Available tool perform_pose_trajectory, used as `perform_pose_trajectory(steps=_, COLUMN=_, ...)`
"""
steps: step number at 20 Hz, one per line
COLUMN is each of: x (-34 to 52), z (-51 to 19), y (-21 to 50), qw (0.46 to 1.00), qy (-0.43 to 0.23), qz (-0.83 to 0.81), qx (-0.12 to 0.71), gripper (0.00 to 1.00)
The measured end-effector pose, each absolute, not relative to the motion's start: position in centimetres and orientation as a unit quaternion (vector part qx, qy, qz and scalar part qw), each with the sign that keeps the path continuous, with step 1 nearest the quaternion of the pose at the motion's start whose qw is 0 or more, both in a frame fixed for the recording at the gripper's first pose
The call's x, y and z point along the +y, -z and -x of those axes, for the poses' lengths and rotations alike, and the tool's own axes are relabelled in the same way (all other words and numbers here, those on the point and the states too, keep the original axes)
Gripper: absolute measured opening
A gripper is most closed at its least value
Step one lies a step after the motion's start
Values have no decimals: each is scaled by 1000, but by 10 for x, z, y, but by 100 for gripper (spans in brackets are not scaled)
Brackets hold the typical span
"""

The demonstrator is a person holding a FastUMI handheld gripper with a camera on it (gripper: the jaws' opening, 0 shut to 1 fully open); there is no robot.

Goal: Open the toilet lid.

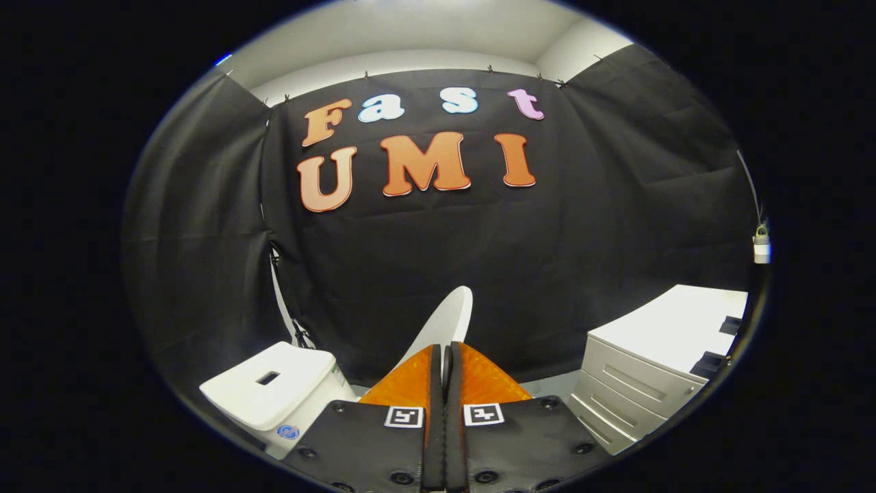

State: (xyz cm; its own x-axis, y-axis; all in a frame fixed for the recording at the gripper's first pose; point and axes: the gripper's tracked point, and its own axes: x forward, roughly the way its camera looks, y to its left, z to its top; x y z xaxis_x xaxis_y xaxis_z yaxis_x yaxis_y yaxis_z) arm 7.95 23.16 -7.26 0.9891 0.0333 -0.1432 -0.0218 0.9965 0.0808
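The gripper [445, 370] sits at the near end of the gripper view, its two orange fingers [404, 387] pressed close together with only a thin sliver between them. In that sliver is the edge of the white toilet lid [448, 318], so the gripper is closed on the lid, one finger on each face. Each finger's black base carries a small square black-and-white marker [404, 416].

The lid stands raised, rising from between the fingertips as a rounded white blade that leans slightly to the right, seen nearly edge-on against the black cloth wall [547, 260].

To the left of the fingers, and lower, is the white toilet tank [274, 387], with a dark rectangular slot in its flat top and a small blue round mark on its front (too small to make out).

To the right of the fingers stands a white drawer cabinet [636, 383], well apart from the lid, its drawer fronts facing left.
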Motion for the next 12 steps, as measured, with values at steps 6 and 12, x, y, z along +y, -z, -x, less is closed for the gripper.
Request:
perform_pose_trajectory(steps=6, x=292, z=-83, y=45, qw=997, qy=-39, qz=-24, qx=55, gripper=8)
perform_pose_trajectory(steps=12, x=393, z=-79, y=22, qw=995, qy=-92, qz=7, qx=40, gripper=8)
